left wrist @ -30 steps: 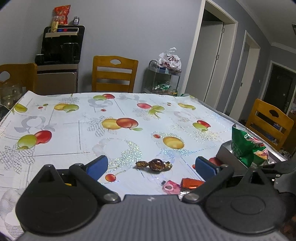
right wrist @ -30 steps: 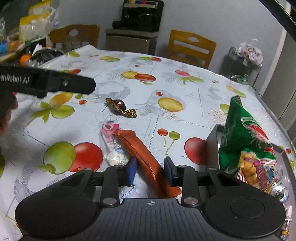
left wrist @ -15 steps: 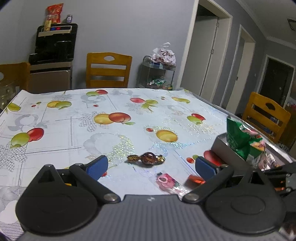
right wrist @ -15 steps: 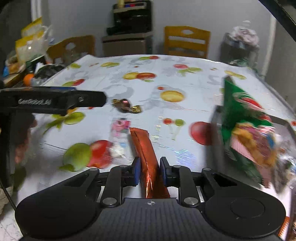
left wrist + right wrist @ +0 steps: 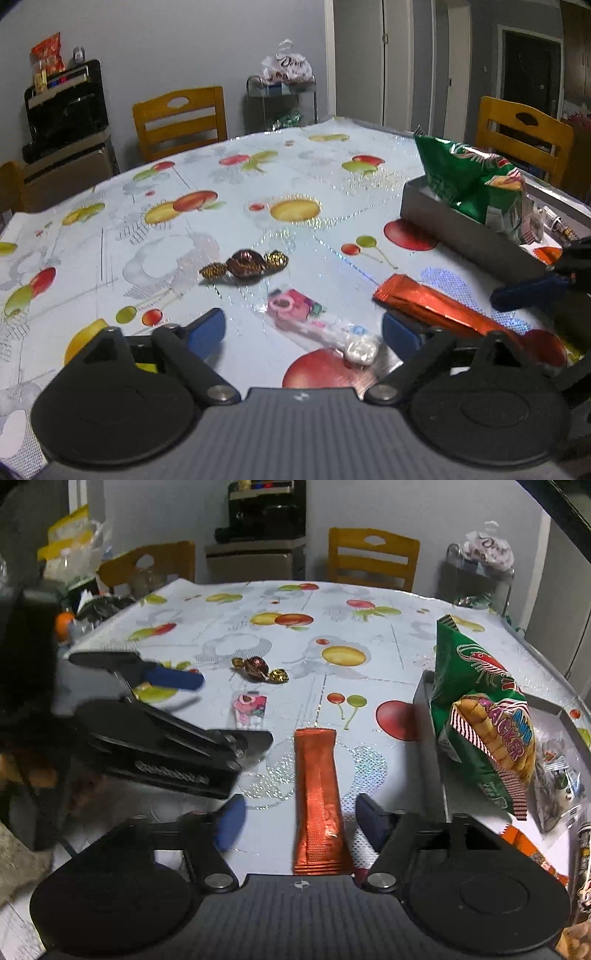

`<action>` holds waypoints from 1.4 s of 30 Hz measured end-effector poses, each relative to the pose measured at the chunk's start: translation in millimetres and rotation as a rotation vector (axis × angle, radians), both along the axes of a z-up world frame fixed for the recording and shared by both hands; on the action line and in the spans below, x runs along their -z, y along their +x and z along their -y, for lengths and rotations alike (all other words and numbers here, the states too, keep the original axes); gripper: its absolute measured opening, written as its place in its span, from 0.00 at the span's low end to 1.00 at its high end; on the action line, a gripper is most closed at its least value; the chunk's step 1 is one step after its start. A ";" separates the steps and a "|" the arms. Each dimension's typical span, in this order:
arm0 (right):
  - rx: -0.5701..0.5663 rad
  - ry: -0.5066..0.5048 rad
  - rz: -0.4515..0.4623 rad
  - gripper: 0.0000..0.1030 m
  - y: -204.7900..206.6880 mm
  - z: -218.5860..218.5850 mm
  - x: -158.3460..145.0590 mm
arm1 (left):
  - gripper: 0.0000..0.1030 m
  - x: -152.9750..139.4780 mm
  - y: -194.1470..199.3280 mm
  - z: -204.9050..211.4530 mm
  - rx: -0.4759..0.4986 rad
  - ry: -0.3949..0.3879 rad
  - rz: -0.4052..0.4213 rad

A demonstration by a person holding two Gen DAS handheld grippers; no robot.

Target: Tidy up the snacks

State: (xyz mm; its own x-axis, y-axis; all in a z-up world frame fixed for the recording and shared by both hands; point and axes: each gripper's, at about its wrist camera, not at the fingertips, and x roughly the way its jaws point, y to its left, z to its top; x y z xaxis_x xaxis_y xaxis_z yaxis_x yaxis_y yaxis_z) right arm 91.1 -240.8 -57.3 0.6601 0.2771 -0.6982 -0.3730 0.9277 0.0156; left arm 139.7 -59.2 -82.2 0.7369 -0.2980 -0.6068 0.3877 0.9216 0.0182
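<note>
1. Right gripper: jaws just opened, standing apart; the orange stick packet lies flat on the tablecloth between the pads, neither pad pressing it.
2. Left gripper: jaws apart, having just narrowed slightly; clear candy sachet (pink print, white sweet) lies between them, ungripped.
3. Brown-and-gold wrapped candy: loose on the cloth, beyond the sachet.
4. Grey tray: at the table's right side, holding the green cracker bag upright and smaller packets.
</note>
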 end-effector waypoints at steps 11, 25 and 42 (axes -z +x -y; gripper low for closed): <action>0.020 0.043 0.007 0.80 1.7 -1.2 -0.3 | 0.61 -2.2 11.6 -28.4 -0.003 -0.054 -0.078; 0.029 0.024 0.029 0.65 15.9 -9.1 10.0 | 0.48 1.1 6.0 -14.4 0.048 -0.060 -0.048; -0.009 0.020 0.061 0.22 8.1 -9.2 8.7 | 0.14 1.8 4.7 -13.6 0.084 -0.073 -0.025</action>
